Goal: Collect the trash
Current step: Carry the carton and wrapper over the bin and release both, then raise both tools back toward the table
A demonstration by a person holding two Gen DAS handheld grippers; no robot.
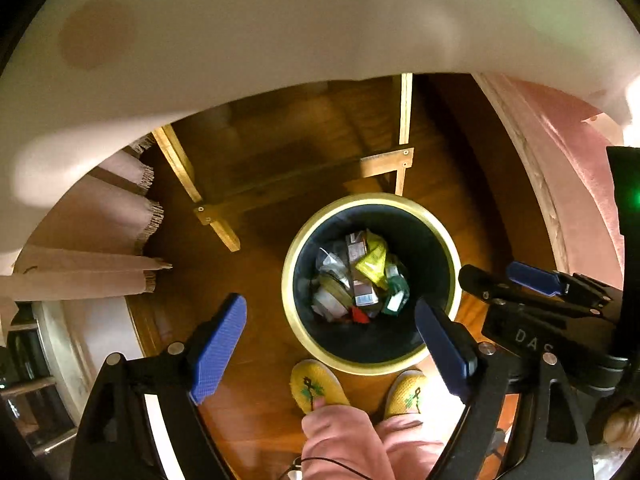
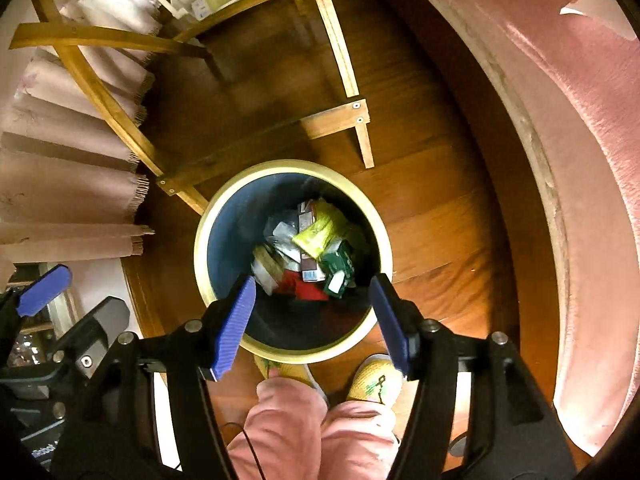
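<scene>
A round bin with a pale yellow rim (image 1: 294, 248) (image 2: 202, 232) stands on the wooden floor below both grippers. Inside lies a pile of trash (image 1: 360, 276) (image 2: 308, 252): a yellow wrapper, small cartons, clear plastic, green and red packets. My left gripper (image 1: 332, 344) hangs open above the bin's near left side with nothing between its blue pads. My right gripper (image 2: 314, 320) is open too, directly over the bin's near rim, and holds nothing. In the left wrist view the right gripper (image 1: 500, 284) shows at the right edge.
A person's yellow slippers (image 1: 316, 386) (image 2: 374, 380) and pink trouser legs (image 2: 288, 432) stand just in front of the bin. A wooden table frame (image 1: 304, 184) (image 2: 336, 118) and a fringed cloth (image 2: 72, 172) sit behind it. A white tabletop (image 1: 280, 32) overhangs above; pink bedding (image 2: 580, 160) lies right.
</scene>
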